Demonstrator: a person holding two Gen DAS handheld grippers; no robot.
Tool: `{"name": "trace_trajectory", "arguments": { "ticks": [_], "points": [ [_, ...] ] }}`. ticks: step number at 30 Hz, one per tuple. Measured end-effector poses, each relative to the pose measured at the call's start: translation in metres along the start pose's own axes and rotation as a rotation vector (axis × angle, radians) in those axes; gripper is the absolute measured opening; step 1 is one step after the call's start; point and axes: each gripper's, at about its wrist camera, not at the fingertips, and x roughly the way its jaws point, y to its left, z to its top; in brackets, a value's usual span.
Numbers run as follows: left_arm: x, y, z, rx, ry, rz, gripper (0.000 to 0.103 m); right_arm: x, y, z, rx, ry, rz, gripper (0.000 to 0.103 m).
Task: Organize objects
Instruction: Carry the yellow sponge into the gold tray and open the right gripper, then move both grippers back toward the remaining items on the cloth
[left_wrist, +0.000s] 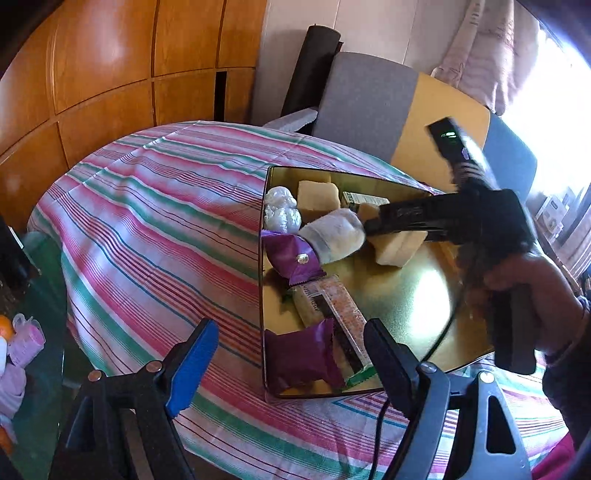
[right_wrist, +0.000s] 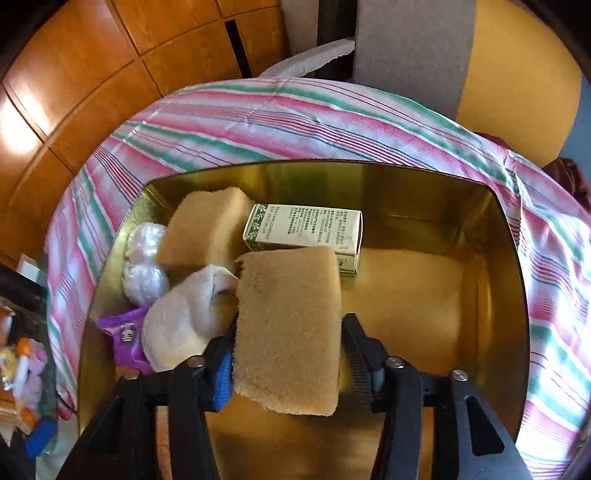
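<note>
A gold tin box (left_wrist: 413, 295) (right_wrist: 424, 280) stands on the striped cloth. My right gripper (right_wrist: 288, 354) is shut on a tan sponge (right_wrist: 288, 328) (left_wrist: 399, 247) and holds it inside the tin. In the tin lie a second tan sponge (right_wrist: 207, 229) (left_wrist: 317, 197), a green-and-white carton (right_wrist: 306, 230), a white rolled sock (right_wrist: 184, 317) (left_wrist: 332, 234), white plastic balls (right_wrist: 146, 258) (left_wrist: 281, 210), purple snack packets (left_wrist: 291, 258) and a long wrapped bar (left_wrist: 332, 317). My left gripper (left_wrist: 288, 354) is open and empty over the tin's near left edge.
The striped cloth (left_wrist: 159, 206) covers a round table. A grey and yellow chair (left_wrist: 373, 107) stands behind it. Wooden cabinets (left_wrist: 110, 74) are at the back left. Small toys (left_wrist: 18, 339) lie on the floor at the left.
</note>
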Motion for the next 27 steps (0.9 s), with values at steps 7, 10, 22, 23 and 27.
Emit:
{"name": "trace_trajectory", "arguments": {
  "ticks": [7,10,22,23,27],
  "points": [
    [-0.012,-0.003,0.005,0.004,-0.035,0.022,0.082,-0.046,-0.011,-0.02,0.013,-0.081,0.053,0.081],
    [-0.02,-0.008,0.006,0.017,-0.058,0.016,0.082,-0.067,-0.016,-0.037,0.01,-0.114,0.059,0.083],
    [-0.044,-0.04,-0.001,0.102,-0.092,-0.018,0.082,-0.14,-0.062,-0.119,0.042,-0.214,0.003,0.086],
    [-0.046,-0.044,-0.002,0.113,-0.093,-0.022,0.082,-0.145,-0.069,-0.124,0.053,-0.22,-0.003,0.086],
    [-0.051,-0.06,-0.004,0.151,-0.099,-0.036,0.082,-0.167,-0.103,-0.147,0.102,-0.245,-0.056,0.086]
  ]
}}
